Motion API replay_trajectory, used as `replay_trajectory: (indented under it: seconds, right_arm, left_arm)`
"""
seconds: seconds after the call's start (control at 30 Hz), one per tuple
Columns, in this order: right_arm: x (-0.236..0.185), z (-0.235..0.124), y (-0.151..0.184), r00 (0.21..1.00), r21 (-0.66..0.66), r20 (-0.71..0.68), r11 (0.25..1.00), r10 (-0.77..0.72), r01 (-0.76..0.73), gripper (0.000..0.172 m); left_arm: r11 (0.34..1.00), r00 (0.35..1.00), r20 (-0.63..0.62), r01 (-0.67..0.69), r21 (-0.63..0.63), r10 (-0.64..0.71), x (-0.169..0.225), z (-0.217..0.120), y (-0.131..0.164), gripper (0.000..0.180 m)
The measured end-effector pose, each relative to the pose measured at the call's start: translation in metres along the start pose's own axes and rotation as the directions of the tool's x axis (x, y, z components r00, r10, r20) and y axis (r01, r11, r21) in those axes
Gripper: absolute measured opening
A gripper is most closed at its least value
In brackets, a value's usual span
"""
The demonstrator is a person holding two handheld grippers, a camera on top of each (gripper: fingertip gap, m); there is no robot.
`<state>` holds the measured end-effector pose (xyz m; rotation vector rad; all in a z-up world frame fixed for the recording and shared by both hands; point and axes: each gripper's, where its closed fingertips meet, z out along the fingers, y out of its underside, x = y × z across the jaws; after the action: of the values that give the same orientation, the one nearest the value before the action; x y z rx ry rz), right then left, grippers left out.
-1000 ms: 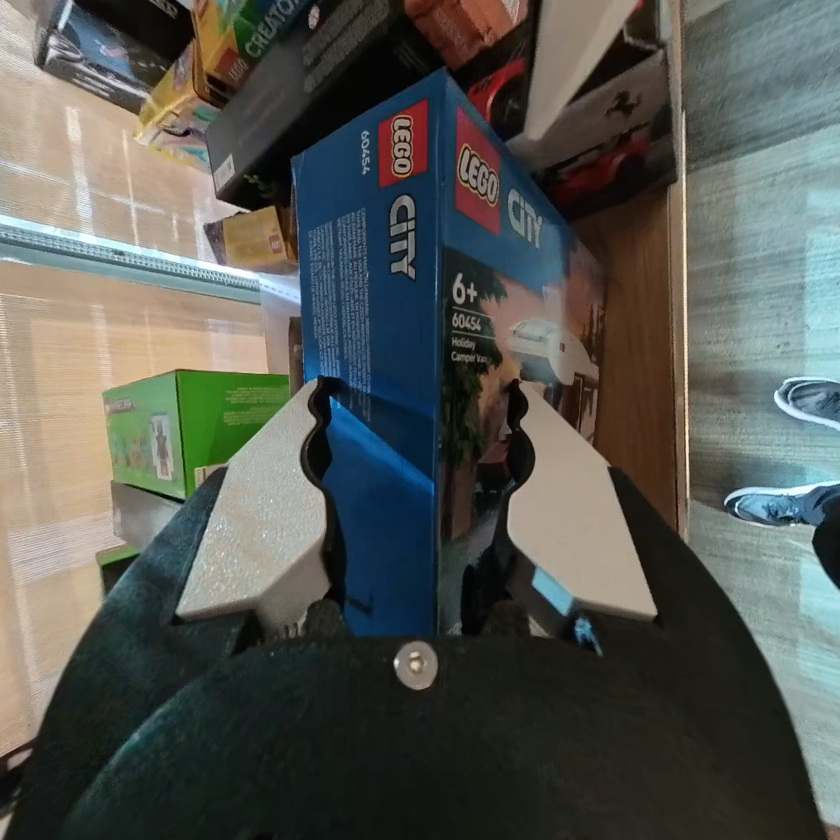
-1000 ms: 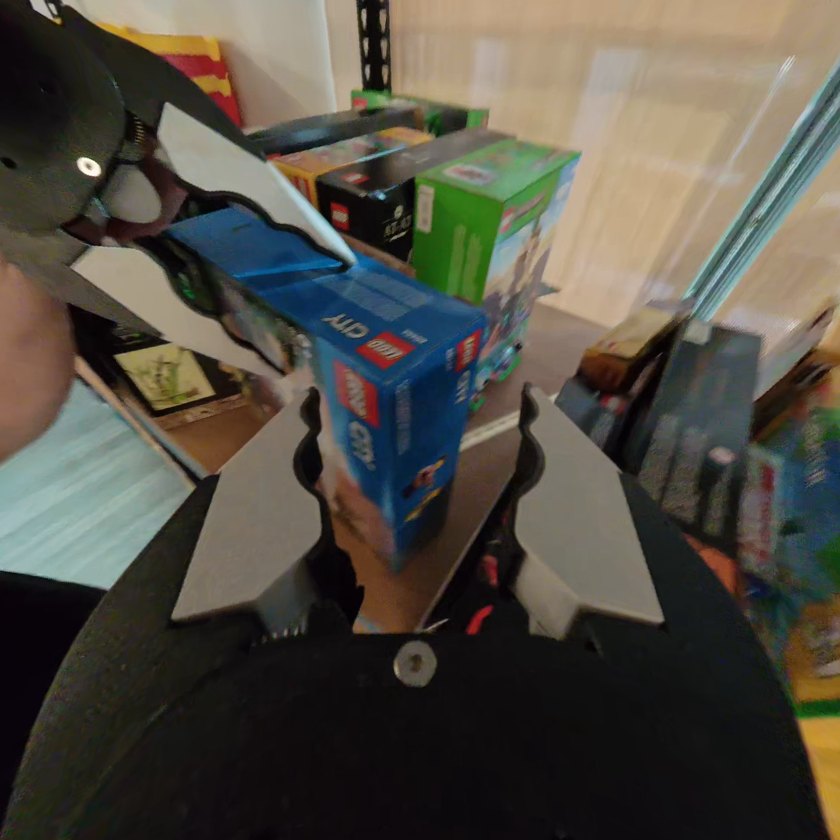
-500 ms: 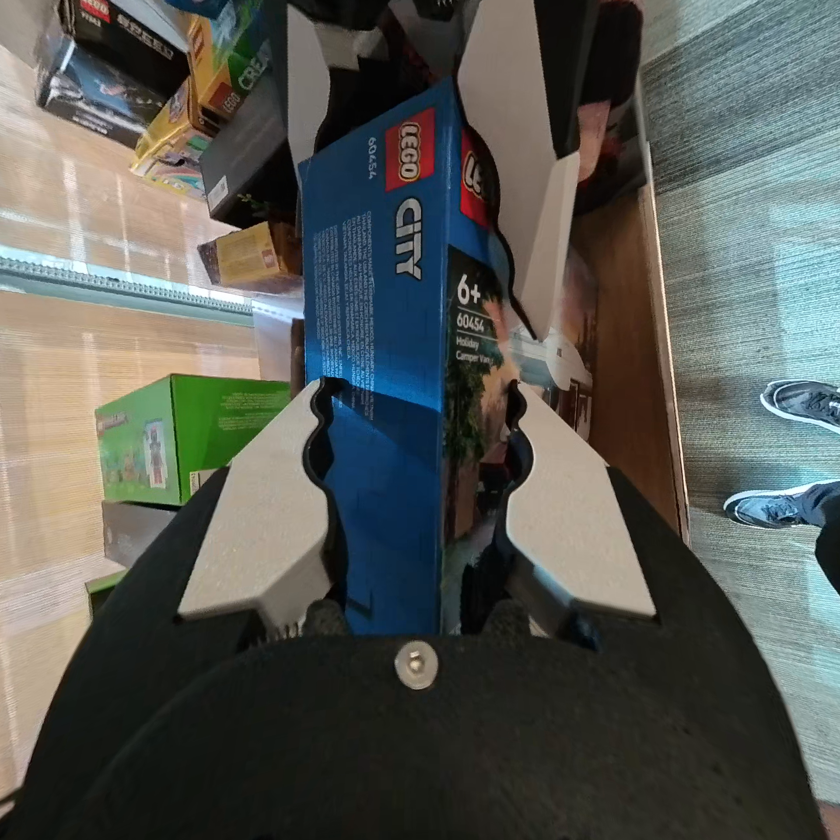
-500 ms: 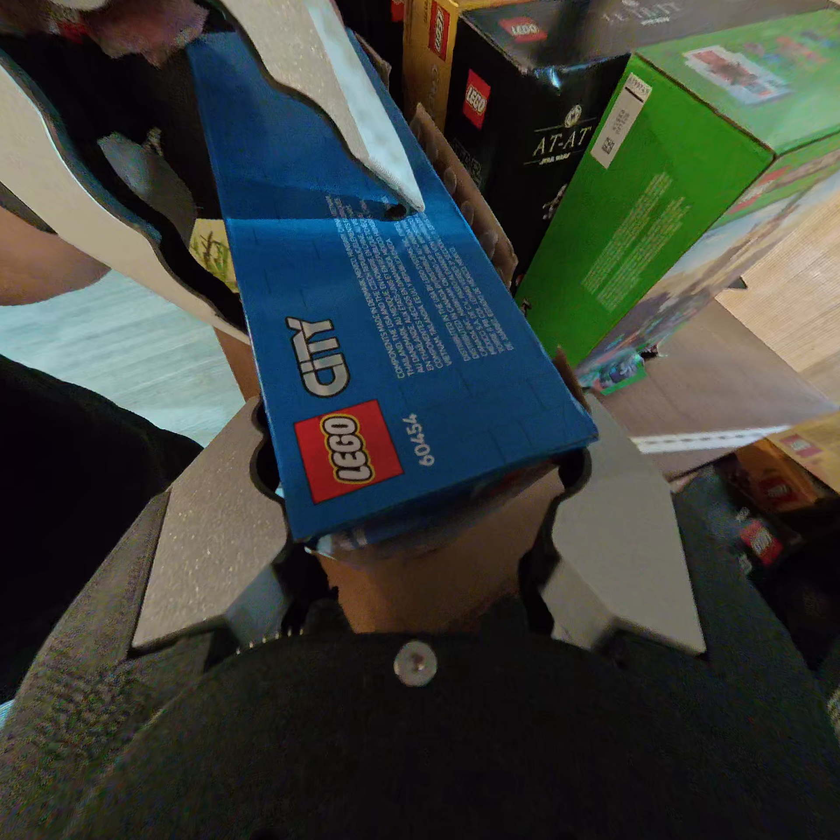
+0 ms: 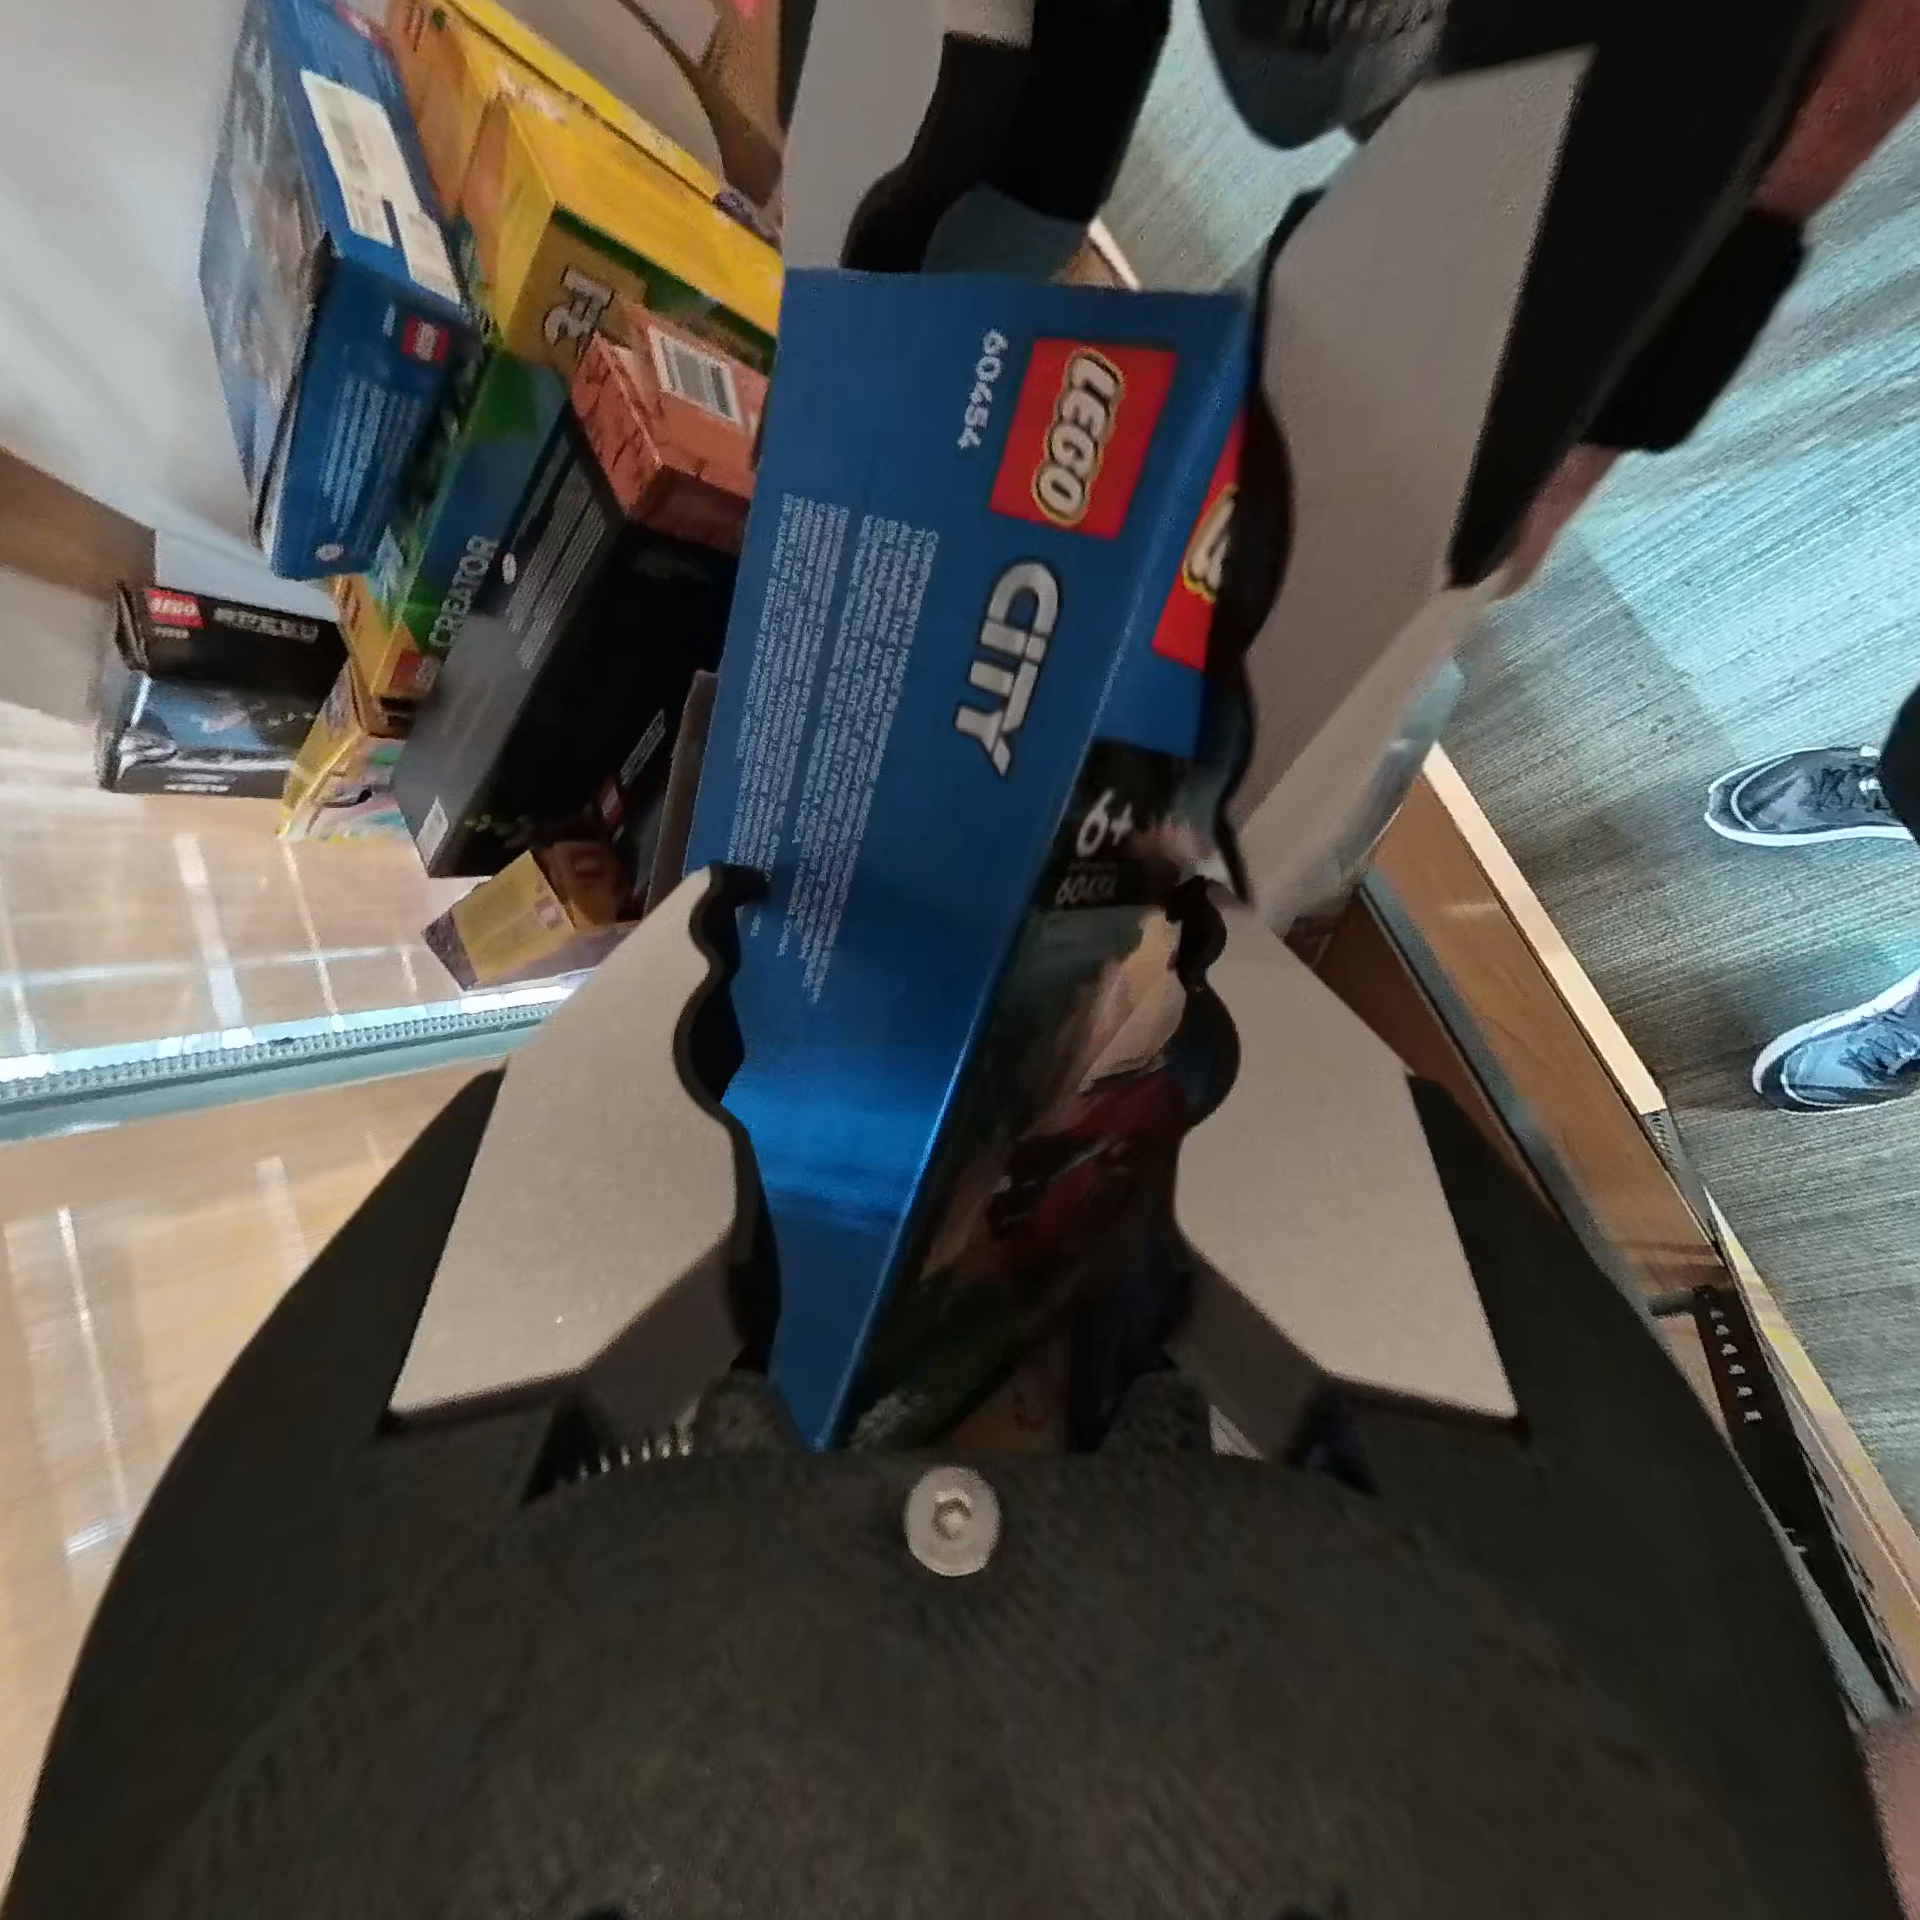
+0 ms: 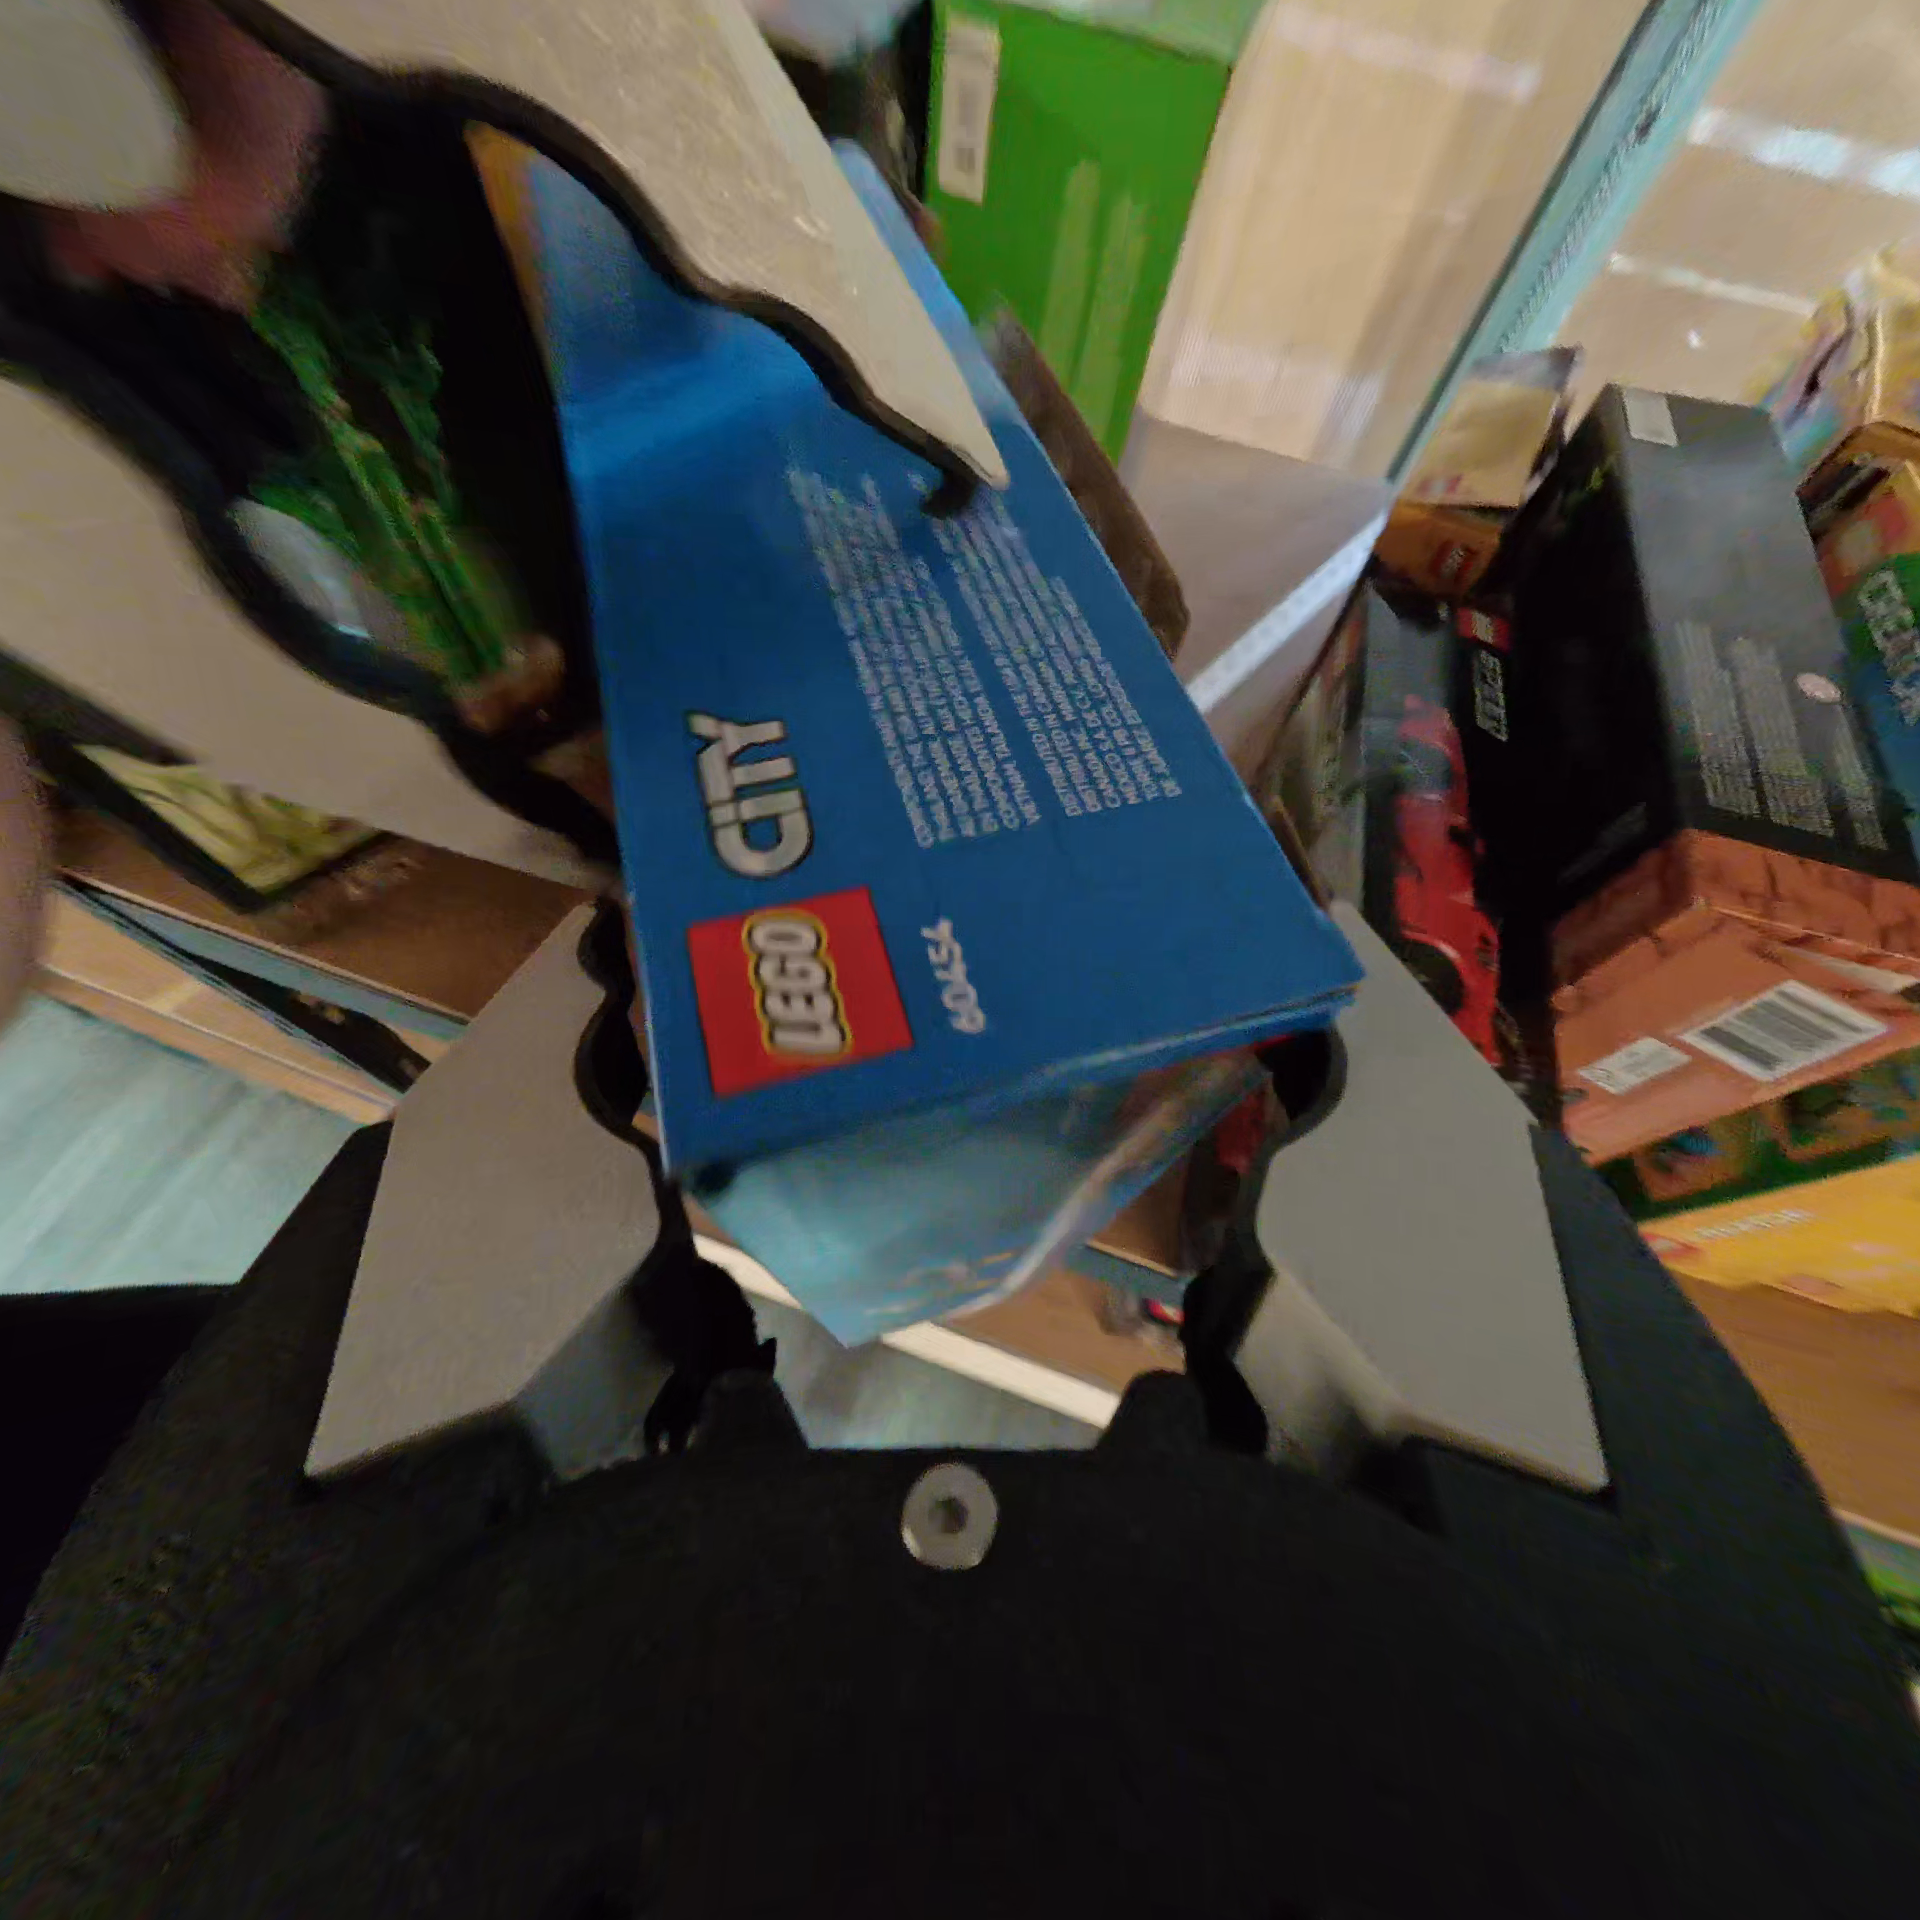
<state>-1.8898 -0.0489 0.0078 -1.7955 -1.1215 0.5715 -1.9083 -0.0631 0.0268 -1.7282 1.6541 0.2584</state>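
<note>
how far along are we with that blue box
Done: the blue box is off the table, clear of the stacked boxes. In hand: the left gripper clamps one end, the right gripper straddles the other. Left: it is not set down anywhere yet.

Blue box (image 6: pixel 935 790) end-on between right gripper (image 6: pixel 961 997) fingers, both sides touching; left gripper (image 6: pixel 582 582) clamps its far end; green box (image 6: pixel 1060 177) behind; black box (image 6: pixel 1704 644) & orange box (image 6: pixel 1714 997) stacked at right.
</note>
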Motion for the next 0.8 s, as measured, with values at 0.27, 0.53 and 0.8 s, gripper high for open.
replay_trajectory:
  seconds: [0.27, 0.53, 0.8]
  right_arm:
    - [-0.007, -0.054, 0.061, 0.998, 0.479, -0.030, 0.877, 0.056, -0.035, 0.093]
    - [-0.021, 0.055, 0.210, 0.882, 0.416, 0.262, 0.779, 0.391, -0.469, 0.086]
    - [-0.025, 0.067, 0.186, 0.853, 0.527, 0.369, 0.672, 0.369, -0.520, 0.059]
  left_arm:
    - [0.993, 1.000, -0.003, 0.026, 0.119, -0.026, 0.002, 0.003, -0.005, 0.085]
    - [0.993, 0.999, 0.014, 0.036, 0.109, -0.038, 0.001, 0.004, -0.006, 0.085]
    - [0.987, 0.997, 0.010, 0.075, 0.140, -0.077, 0.001, 0.006, -0.013, 0.085]
